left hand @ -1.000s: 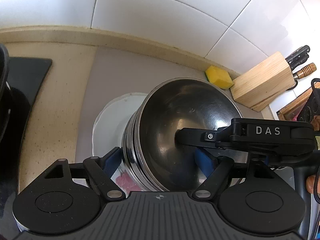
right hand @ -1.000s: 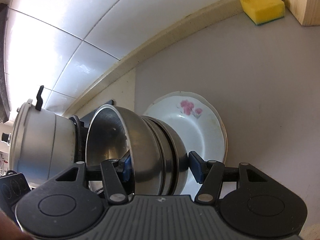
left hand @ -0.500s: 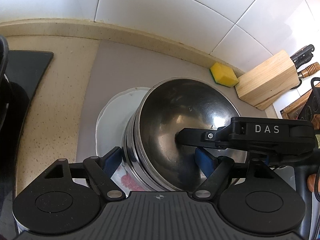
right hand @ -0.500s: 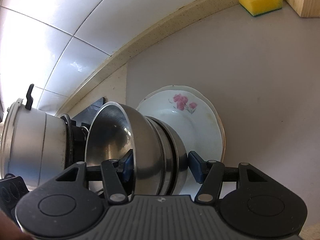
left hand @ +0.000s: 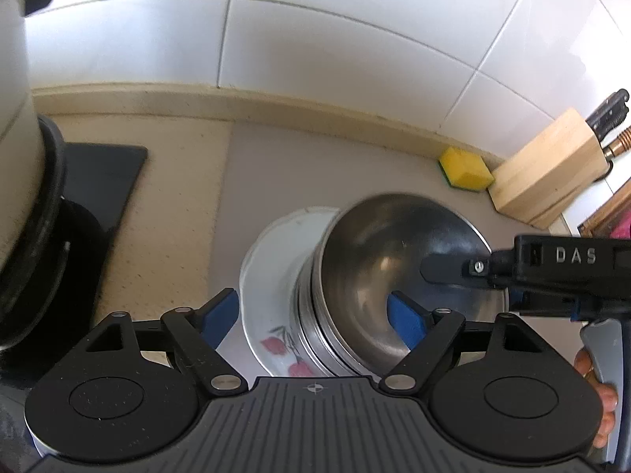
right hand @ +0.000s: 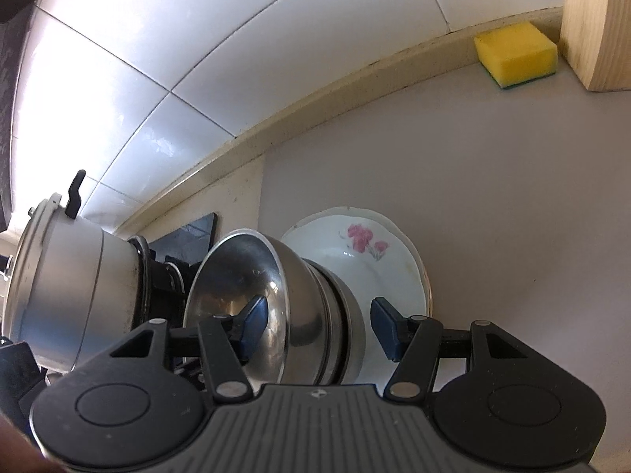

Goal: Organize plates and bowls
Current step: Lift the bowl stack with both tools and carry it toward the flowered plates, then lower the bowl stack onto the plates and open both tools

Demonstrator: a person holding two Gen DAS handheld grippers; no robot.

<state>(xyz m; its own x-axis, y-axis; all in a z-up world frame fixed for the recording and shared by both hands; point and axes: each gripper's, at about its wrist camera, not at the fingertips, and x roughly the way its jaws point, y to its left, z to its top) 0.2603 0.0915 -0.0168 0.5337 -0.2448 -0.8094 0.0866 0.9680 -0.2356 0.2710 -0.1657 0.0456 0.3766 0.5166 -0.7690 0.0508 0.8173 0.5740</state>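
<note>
Nearest, the stack of steel bowls (right hand: 315, 323) is straddled by the right hand-held gripper (right hand: 313, 325), one finger inside the top bowl, one outside; whether the pads press can't be told. The left hand-held gripper (left hand: 315, 319) is being opened around stack & flowered plate (left hand: 276, 260), pads clear. Both sit on the grey table (right hand: 512, 197). Further back: pot (right hand: 67, 283), sponge (right hand: 514, 55), knife block (left hand: 548, 173).

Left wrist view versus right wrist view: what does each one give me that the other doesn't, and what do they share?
Only the left wrist view shows the right gripper from outside, a finger reaching into the top bowl, plus the knife handles. Its own left gripper is opening around the stack. Only the right wrist view shows the bowls' nested outer walls. Both show the floral plate, sponge, knife block and pot.
</note>
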